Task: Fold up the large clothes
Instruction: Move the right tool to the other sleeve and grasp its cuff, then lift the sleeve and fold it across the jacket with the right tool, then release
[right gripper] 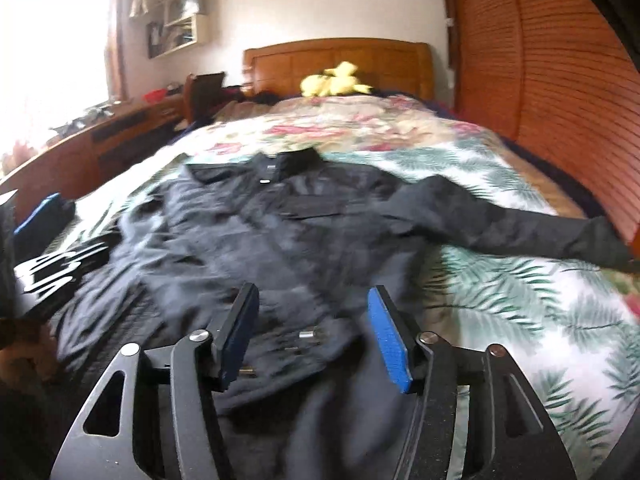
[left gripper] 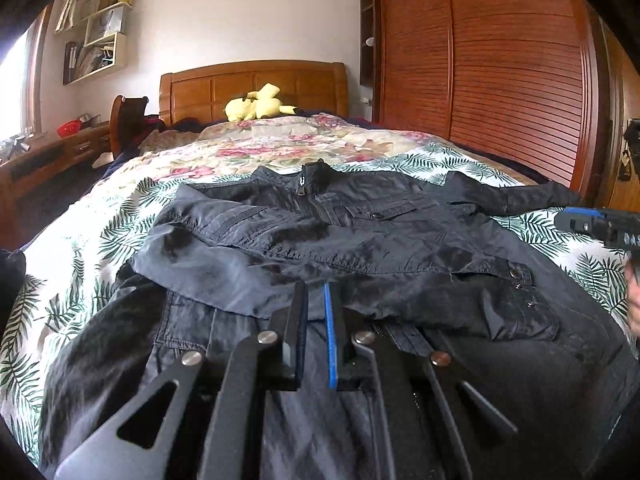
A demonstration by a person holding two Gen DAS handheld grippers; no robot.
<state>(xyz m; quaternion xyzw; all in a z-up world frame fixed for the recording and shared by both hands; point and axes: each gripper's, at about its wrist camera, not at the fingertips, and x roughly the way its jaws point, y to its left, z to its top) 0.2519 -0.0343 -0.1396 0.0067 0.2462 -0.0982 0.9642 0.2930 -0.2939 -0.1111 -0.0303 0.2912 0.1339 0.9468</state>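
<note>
A dark grey-black jacket lies front up on the bed, collar toward the headboard. Its left sleeve is folded across the chest; the other sleeve stretches out to the right. My left gripper hovers over the folded sleeve near the jacket's lower middle, its jaws nearly together with a narrow gap and no cloth visibly between them. My right gripper is open and empty above the jacket's lower part. The right gripper also shows at the right edge of the left wrist view, and the left gripper at the left edge of the right wrist view.
The bed cover has leaf and flower prints. A yellow plush toy sits by the wooden headboard. A wooden slatted wardrobe stands on the right. A desk and wall shelves are on the left.
</note>
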